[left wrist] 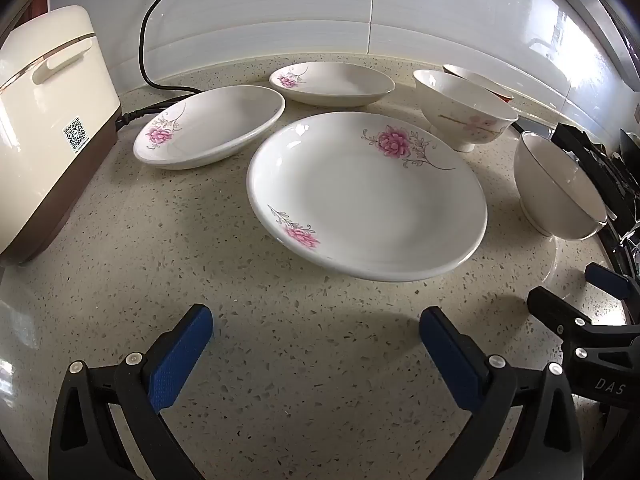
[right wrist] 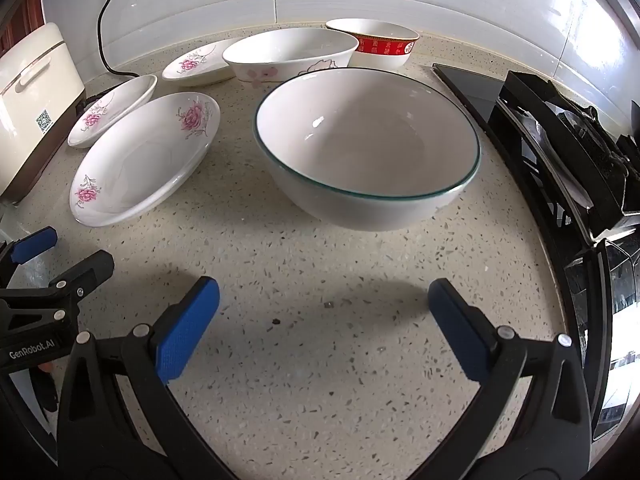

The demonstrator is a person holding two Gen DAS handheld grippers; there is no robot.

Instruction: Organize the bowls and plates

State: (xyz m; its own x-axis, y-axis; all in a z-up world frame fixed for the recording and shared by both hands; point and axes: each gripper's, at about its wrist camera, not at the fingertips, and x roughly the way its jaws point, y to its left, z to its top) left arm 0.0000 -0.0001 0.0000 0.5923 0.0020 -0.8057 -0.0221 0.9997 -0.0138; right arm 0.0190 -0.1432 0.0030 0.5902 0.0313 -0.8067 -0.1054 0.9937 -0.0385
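Three white plates with pink flowers lie on the speckled counter: a large one [left wrist: 366, 196] in front of my open left gripper [left wrist: 316, 316], one [left wrist: 210, 132] to its left, one [left wrist: 332, 84] behind. A flowered bowl [left wrist: 466, 110], a red-banded bowl [left wrist: 478, 80] and a green-rimmed bowl [left wrist: 560, 190] stand to the right. In the right wrist view my open right gripper [right wrist: 324, 292] faces the green-rimmed bowl [right wrist: 366, 148]; behind it are the flowered bowl [right wrist: 290, 56] and red-banded bowl [right wrist: 372, 42], and the plates [right wrist: 146, 158] lie to the left. Both grippers are empty.
A cream rice cooker [left wrist: 44, 120] with a black cord [left wrist: 146, 36] stands at the left by the tiled wall. A black gas stove [right wrist: 560, 132] borders the counter on the right. The right gripper shows at the left wrist view's right edge [left wrist: 592, 312].
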